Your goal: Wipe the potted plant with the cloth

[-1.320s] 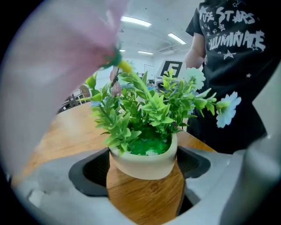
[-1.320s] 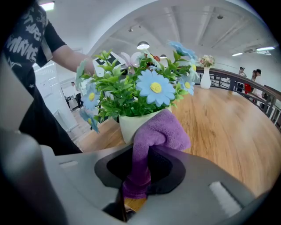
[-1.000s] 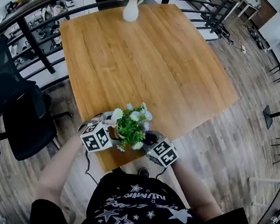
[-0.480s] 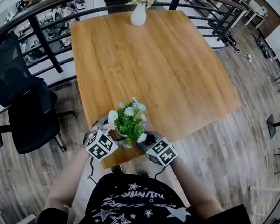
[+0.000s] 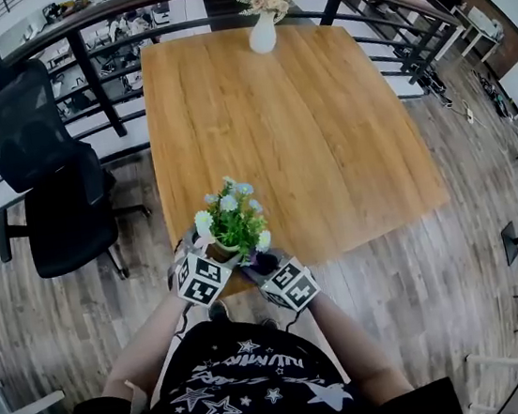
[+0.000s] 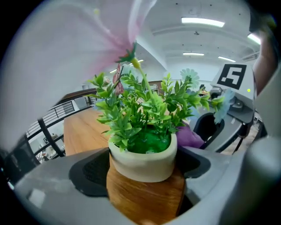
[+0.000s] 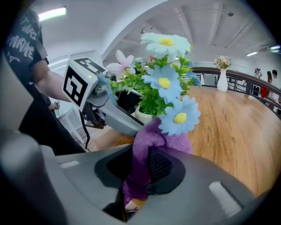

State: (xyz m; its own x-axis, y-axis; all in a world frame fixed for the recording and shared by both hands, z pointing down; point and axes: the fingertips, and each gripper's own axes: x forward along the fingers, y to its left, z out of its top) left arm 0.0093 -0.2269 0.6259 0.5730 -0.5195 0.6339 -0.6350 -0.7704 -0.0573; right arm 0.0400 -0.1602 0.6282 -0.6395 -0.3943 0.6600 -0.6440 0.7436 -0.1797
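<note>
While the wipe is in hand, the head view shows you holding the small potted plant (image 5: 233,225), green leaves and pale artificial flowers in a cream-rimmed, wood-toned pot, at the near edge of the rectangular light wooden table (image 5: 295,121), close to your body. The left gripper (image 5: 216,257) meets the pot from its left. The right gripper (image 5: 265,265) sits just beside it on the right. Judgement: the plant is kept near so that both tools reach it easily. Whether the pot rests on the table or is lifted cannot be told.

Left gripper view: the jaws are clamped on the pot's wooden lower body, below the cream rim, and the foliage stands upright. That low hold leaves the leaves free for wiping and steadies the pot against the other tool's push. The bunched purple terry cloth (image 6: 193,137) shows behind the pot's right side, near the rim; contact cannot be confirmed from here.

Right gripper view: the jaws are pinched on the lower end of the cloth. Its free end bulges upward against a blue flower and the lower foliage. Judgement: the short, bunched grip makes a firm pad. Risk noted: flower stems may bend under pressure.
</note>
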